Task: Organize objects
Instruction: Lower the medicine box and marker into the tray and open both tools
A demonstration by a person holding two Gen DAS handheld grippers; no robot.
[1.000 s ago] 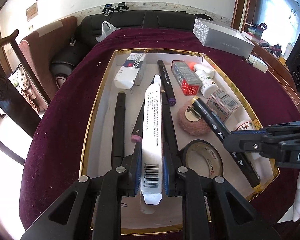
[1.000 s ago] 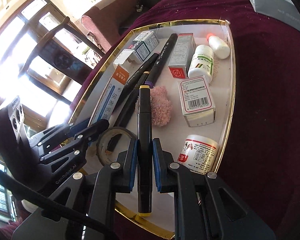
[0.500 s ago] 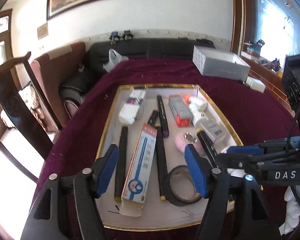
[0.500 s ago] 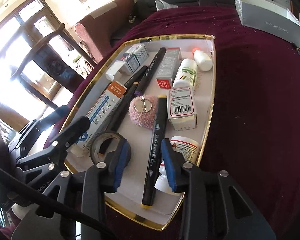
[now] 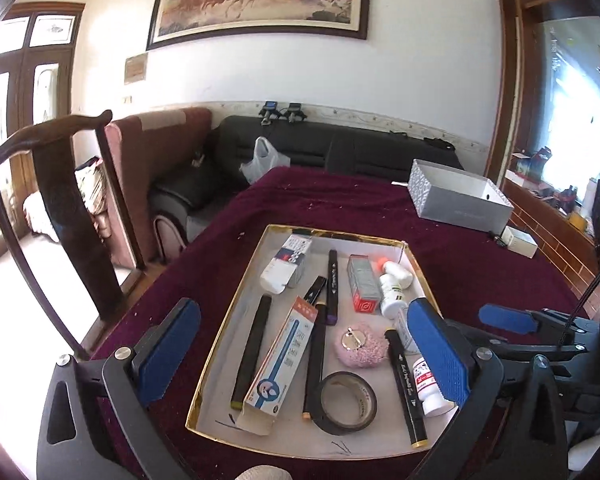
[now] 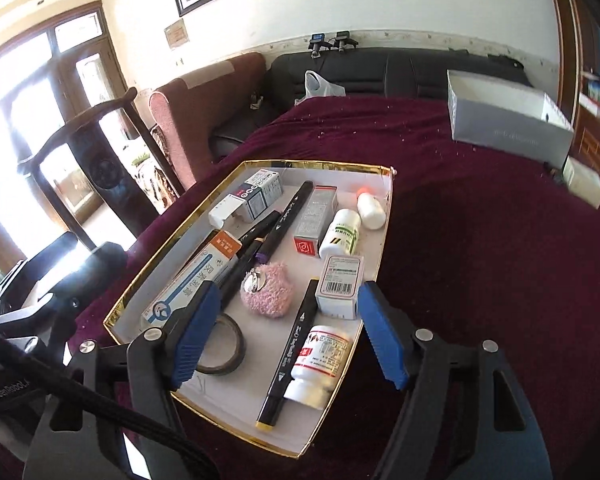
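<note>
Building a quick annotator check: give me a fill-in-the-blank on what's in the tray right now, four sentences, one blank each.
1. The roll of tape lies inside the gold-rimmed ____.
2. The fluffy pink pad has a ____ clip on top.
3. The cloth under the tray is dark ____.
4. Neither the left gripper nor the right gripper holds anything; the jaws of both are ____.

Missing words: tray; metal; red; opening
</note>
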